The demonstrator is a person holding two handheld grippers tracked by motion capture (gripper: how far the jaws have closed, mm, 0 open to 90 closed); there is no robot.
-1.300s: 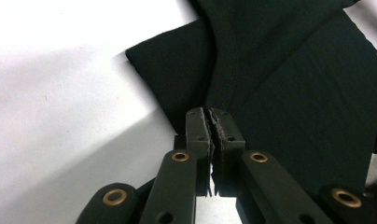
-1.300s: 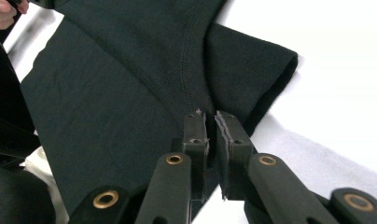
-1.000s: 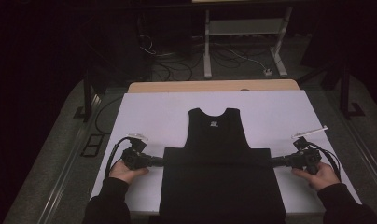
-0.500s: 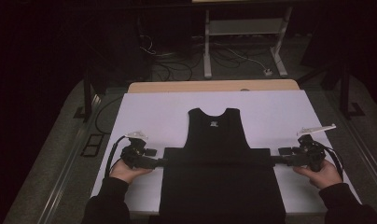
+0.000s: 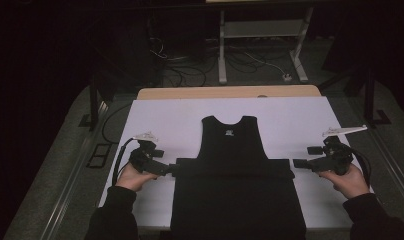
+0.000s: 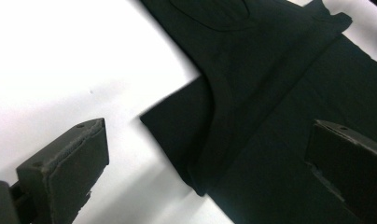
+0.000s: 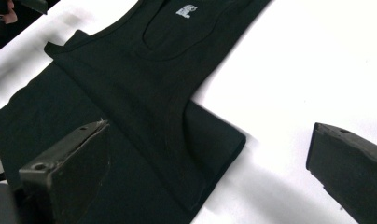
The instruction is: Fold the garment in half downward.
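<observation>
A black sleeveless top [image 5: 232, 150] lies flat on the white table cover [image 5: 165, 120], neck away from me, with a cross fold at its middle. My left gripper [image 5: 169, 170] sits at the fold's left end, my right gripper [image 5: 299, 163] at its right end. Both pairs of jaws have just been opening and now stand wide. In the left gripper view the gripper [image 6: 210, 140] hangs over the top's [image 6: 270, 70] folded corner without touching it. In the right gripper view the gripper [image 7: 210, 135] likewise stands above the top's [image 7: 130, 70] other corner.
A wooden table edge [image 5: 230, 92] shows beyond the white cover. Cables [image 5: 190, 65] and a metal stand [image 5: 260, 30] are on the dark floor behind. Bare white cover lies to either side of the top.
Both grippers have opened and let go of the ends of the fold, which now lies flat. The right hand has risen slightly.
</observation>
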